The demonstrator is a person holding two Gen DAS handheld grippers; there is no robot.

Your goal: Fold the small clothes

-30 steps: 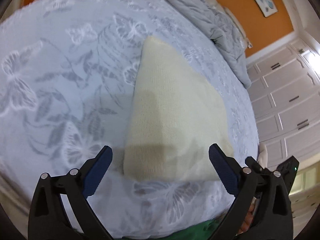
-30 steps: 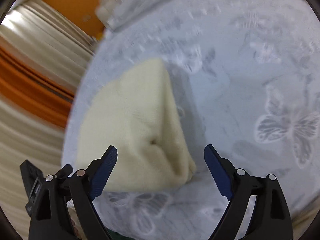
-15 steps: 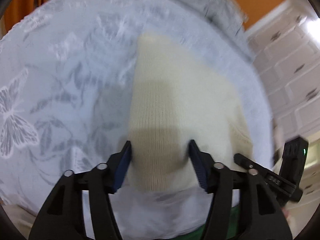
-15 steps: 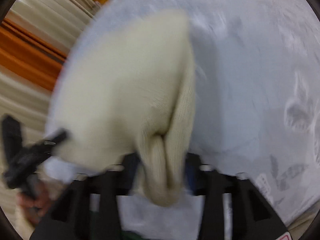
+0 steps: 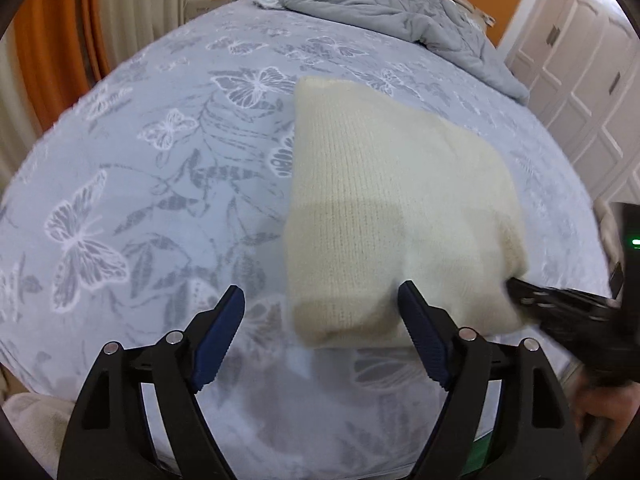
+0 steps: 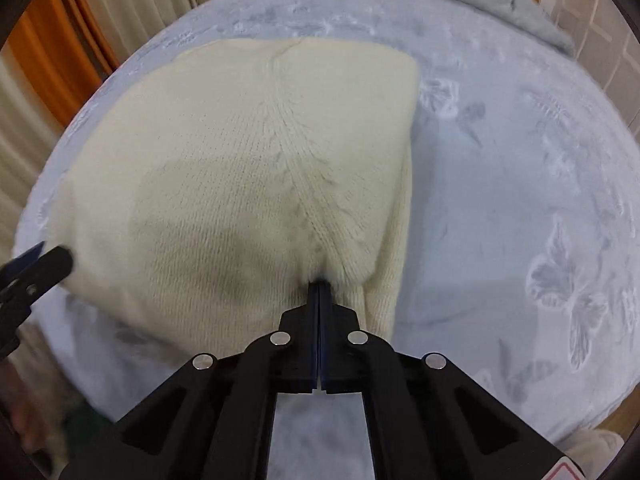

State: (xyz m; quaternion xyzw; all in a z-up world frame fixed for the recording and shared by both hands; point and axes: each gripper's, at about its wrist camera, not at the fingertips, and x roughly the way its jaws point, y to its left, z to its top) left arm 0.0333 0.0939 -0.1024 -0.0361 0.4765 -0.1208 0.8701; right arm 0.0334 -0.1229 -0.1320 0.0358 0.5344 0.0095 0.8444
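Note:
A cream knitted garment (image 5: 384,216) lies on the butterfly-print bedspread (image 5: 160,184). My left gripper (image 5: 320,312) is open just above the bed, its fingers astride the garment's near left corner without holding it. My right gripper (image 6: 319,286) is shut on the garment (image 6: 248,168) at its near edge, where the knit bunches into the closed pads. The right gripper also shows in the left wrist view (image 5: 560,304) at the garment's right corner. The left gripper's fingertip (image 6: 36,268) shows at the left edge of the right wrist view.
A rumpled grey duvet (image 5: 392,12) lies at the head of the bed. Orange and cream curtains (image 5: 60,40) hang on the left. White wardrobe doors (image 5: 584,64) stand on the right. The bed's near edge runs just below both grippers.
The right gripper has closed on the garment's near edge. The left gripper narrowed around the corner half a second ago and has since opened wider and drawn back a little.

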